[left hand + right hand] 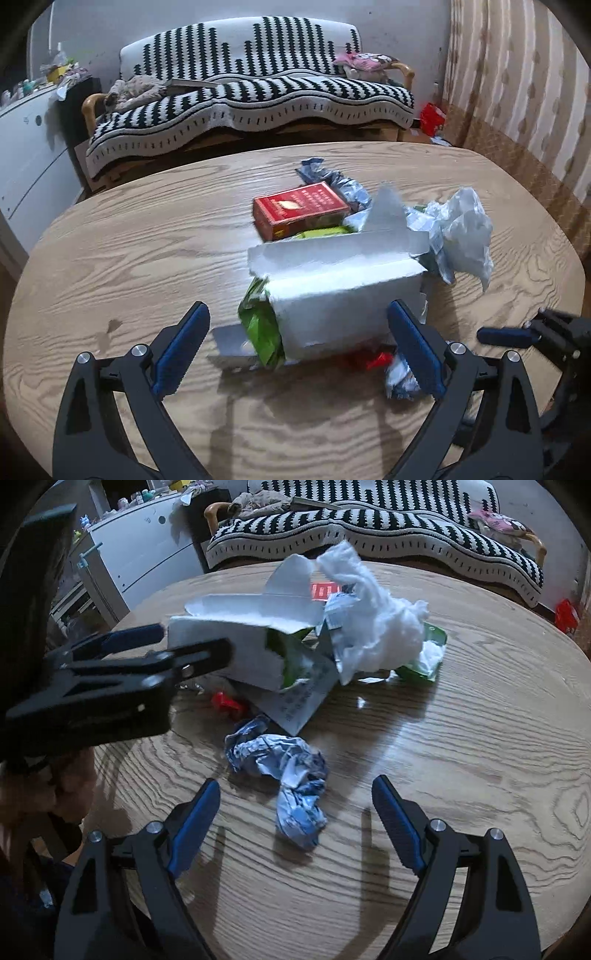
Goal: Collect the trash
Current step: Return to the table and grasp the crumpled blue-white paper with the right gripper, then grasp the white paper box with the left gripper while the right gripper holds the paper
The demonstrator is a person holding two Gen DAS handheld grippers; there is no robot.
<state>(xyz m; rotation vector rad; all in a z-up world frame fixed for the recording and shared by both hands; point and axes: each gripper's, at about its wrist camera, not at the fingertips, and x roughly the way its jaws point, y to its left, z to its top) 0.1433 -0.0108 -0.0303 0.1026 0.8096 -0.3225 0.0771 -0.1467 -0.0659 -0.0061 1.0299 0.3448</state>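
**Two grippers over a heap of trash**

Here, a round wooden desk (129, 258) carries a pile of rubbish. The left gripper (299, 343) hangs with its jaws wide apart, either side of a torn white box (343, 295) with a green wrapper (260, 332) poking out; the pads touch nothing. Behind the box lie a red box (299, 210) and a crumpled white bag (465, 236). The right gripper (295, 819) also stands wide apart, holding nothing, with a crumpled blue wrapper (288, 775) on the desk between its fingers. A small red wrapper (227, 703) lies beside the white box. A striped sofa (258, 96) stands beyond the desk.
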